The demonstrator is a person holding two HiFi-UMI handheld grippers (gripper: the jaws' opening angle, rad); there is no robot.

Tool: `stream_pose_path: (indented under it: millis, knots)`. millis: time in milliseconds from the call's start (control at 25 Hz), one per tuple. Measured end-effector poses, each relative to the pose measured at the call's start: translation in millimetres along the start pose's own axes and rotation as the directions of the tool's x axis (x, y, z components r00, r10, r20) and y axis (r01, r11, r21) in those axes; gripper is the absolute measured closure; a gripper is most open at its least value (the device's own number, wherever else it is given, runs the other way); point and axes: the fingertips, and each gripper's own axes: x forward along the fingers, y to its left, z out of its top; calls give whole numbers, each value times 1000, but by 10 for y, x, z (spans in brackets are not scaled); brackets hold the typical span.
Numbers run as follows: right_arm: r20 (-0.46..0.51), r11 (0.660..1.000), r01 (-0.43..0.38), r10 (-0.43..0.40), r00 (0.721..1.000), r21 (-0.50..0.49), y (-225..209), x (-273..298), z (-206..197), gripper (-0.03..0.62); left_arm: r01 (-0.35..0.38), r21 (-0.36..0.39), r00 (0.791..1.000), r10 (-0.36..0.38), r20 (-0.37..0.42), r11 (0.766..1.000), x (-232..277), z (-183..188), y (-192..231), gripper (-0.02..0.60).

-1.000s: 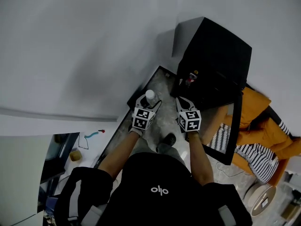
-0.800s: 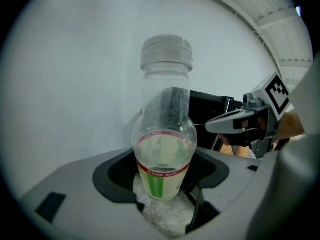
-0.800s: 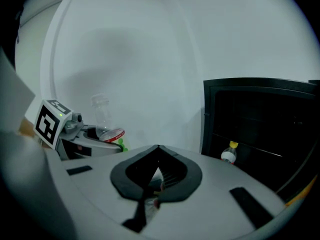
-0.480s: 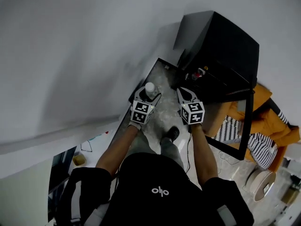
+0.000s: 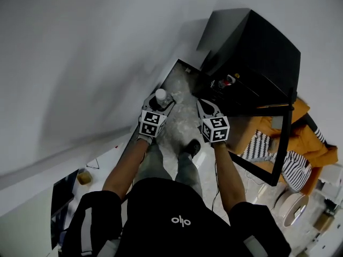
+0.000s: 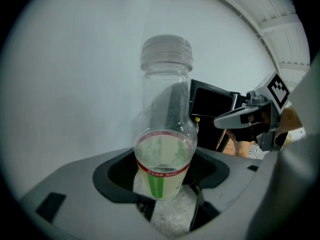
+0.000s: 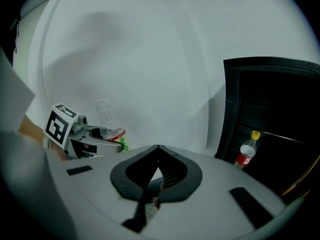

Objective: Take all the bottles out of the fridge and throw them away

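one bottle in the left jaws, one still in the fridge

head view: the person stands on a pale floor between a white wall and the open black fridge. the left gripper carries a clear bottle, white cap uppermost, close to the wall and well apart from the fridge. the right gripper points toward the fridge, where a red-labelled bottle stands inside.

left gripper view: the jaws are closed on the clear bottle's lower body, at its red-and-green label, and the rest of it reaches out past the tips. it looks almost empty, so it is probably very light. the thin walls would likely dent under a hard squeeze and the smooth plastic could slip. the labelled band near the base seems a fair place to hold, with modest pressure.

right gripper view: the jaws meet with nothing between them. the red-labelled bottle, yellow-capped, stands upright low in the fridge, apart from this gripper. how full it is i cannot tell. its waist, or the neck just under the cap, looks the surest place to take it.
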Motion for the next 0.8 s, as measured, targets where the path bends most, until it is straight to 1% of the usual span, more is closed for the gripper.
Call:
stream_pose_path:
  millis: [200,440,640,800]
  knots:
    - [-21,1000,-17,16,1000,-26,-79,185,-178,592,-20,-25,1000,20,-3,999,172,-250,141,268]
    - [-22,999,-14,13,1000,-50,-288,454,-423,592,-29,-46,1000,29,4,998,432,-665,249,268]
    - [-18,999,-2,2,1000,-32,-435,736,-731,592,-30,-41,999,29,-15,999,654,-1100,391,268]
    - [-25,1000,-12,12,1000,-22,-440,1034,-1024,592,-47,-45,999,46,-30,998,808,-1440,567,268]
